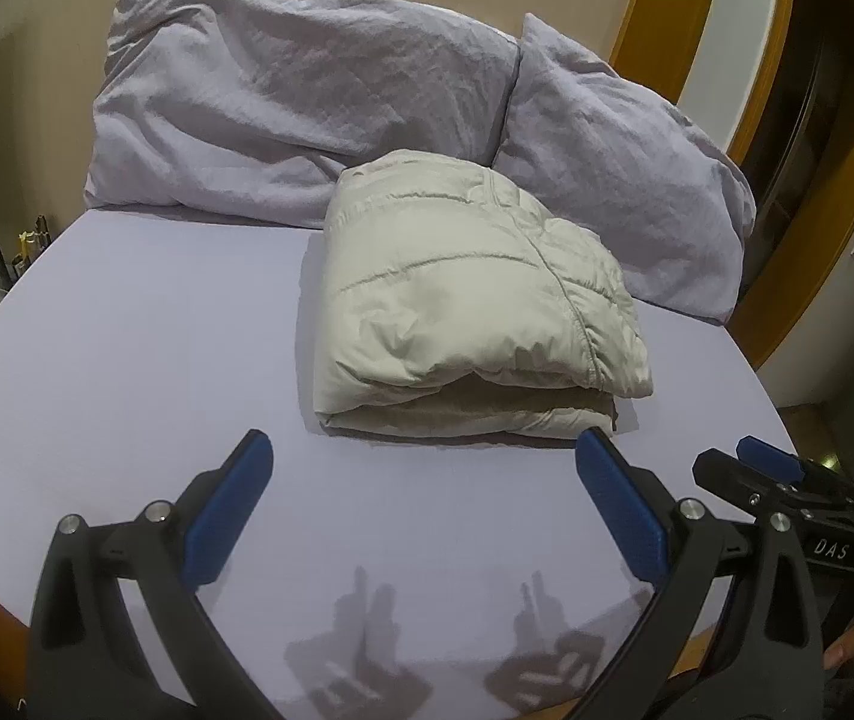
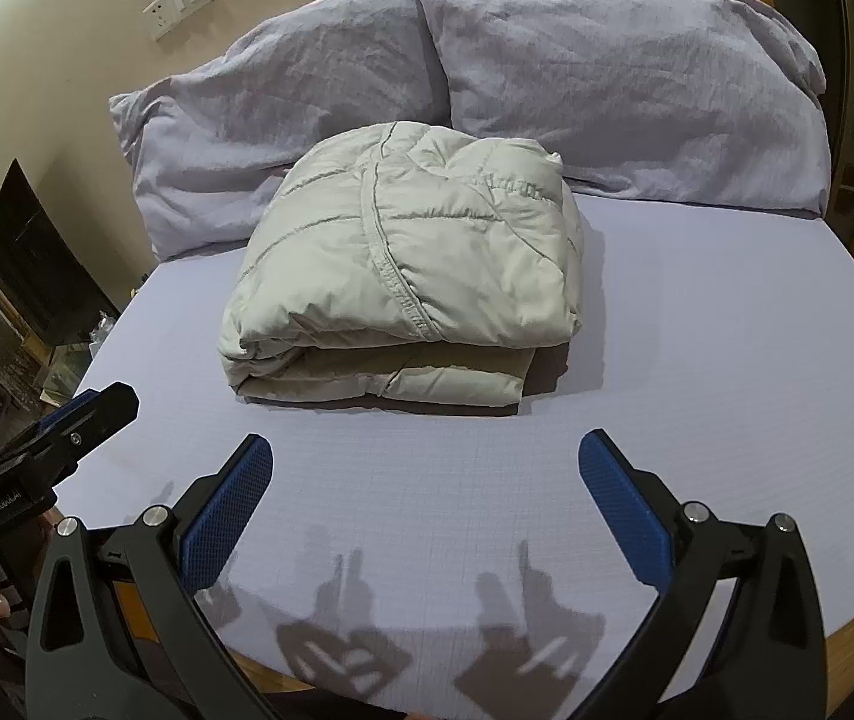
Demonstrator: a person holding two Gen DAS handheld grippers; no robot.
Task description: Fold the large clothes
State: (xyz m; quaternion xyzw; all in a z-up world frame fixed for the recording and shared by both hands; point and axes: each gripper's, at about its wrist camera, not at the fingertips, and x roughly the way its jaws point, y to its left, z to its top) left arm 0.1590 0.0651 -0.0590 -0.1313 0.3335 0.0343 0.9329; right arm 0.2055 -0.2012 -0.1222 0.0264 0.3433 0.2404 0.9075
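Both sets of blue-padded fingers (image 1: 228, 510) are spread wide with nothing between them. Left gripper (image 1: 423, 504) and right gripper (image 2: 425, 501) hang low over the near part of the bed (image 2: 697, 360), side by side, their shadows falling on the lilac sheet at 6 o'clock. Straight ahead at 12 o'clock, apart from the fingertips, lies the pale quilted jacket (image 2: 402, 264), folded into a thick bundle on the sheet. Beyond it two lilac pillows (image 1: 294, 96) lean against the wall.
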